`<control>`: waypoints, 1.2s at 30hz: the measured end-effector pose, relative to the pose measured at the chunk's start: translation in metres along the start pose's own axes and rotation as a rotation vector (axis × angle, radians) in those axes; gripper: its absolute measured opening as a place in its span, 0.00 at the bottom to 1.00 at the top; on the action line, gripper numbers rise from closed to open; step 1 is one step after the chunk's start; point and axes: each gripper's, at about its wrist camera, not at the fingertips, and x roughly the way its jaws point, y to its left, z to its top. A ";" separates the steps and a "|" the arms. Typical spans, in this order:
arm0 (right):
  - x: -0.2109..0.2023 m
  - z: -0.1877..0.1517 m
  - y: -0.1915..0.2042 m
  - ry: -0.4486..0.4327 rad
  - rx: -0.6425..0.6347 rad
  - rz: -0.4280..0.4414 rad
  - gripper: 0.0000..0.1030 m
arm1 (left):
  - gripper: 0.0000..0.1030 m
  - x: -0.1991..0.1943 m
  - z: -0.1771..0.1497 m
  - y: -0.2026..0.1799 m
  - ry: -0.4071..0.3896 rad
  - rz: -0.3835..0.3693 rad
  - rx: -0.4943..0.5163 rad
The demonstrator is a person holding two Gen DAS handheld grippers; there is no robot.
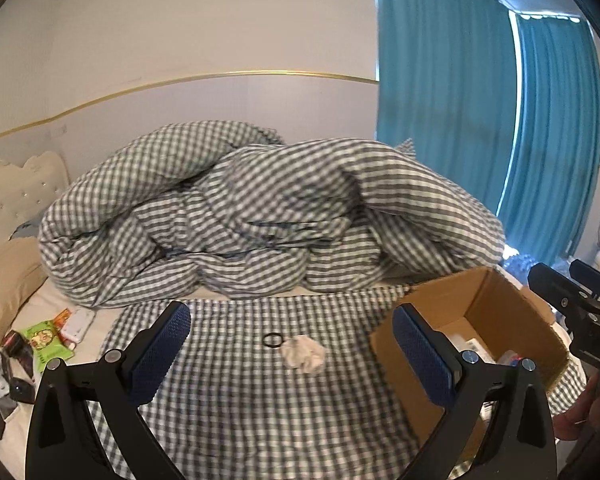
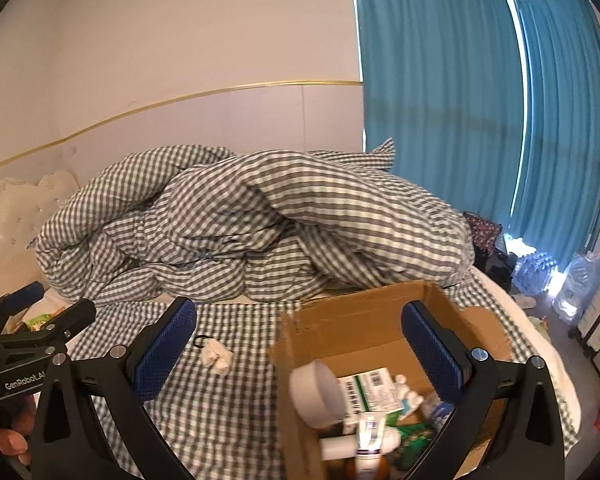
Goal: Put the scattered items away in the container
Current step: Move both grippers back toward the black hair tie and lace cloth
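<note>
- The bed (image 1: 48, 300) carries a bunched grey-and-white checked duvet (image 1: 260, 216) at the rear and a flat checked sheet (image 1: 240, 392) at the front.
- The cardboard box (image 2: 364, 320) stands on the checked sheet at the right side of the bed, top open. It holds a white tub (image 2: 316, 390), a green-and-white carton (image 2: 370, 392), a white tube (image 2: 360, 446) and other small packages.
- The left gripper (image 1: 292, 354) hangs above the checked sheet, with the jaws apart and nothing between them. The scattered items lie beyond its tips.
- The right gripper (image 2: 298, 354) hangs over the near left corner of the cardboard box, with the jaws apart and nothing between them.
- A cluster of small packets, including a green packet (image 1: 44, 340), lies on the bare mattress at the left edge of the bed, well apart from the cardboard box.
- The crumpled white tissue (image 1: 304, 354) lies on the checked sheet, left of the cardboard box.
- The black hair tie (image 1: 273, 340) lies just beside the tissue, on its left.
</note>
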 end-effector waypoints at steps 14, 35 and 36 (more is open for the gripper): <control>0.043 -0.021 0.064 0.075 -0.101 0.118 1.00 | 1.00 0.021 -0.015 0.067 0.069 0.069 -0.076; 0.184 -0.086 0.123 0.271 -0.241 0.136 1.00 | 1.00 0.144 -0.055 0.116 0.213 0.113 -0.066; 0.193 -0.090 0.124 0.282 -0.246 0.135 1.00 | 1.00 0.152 -0.057 0.117 0.222 0.113 -0.065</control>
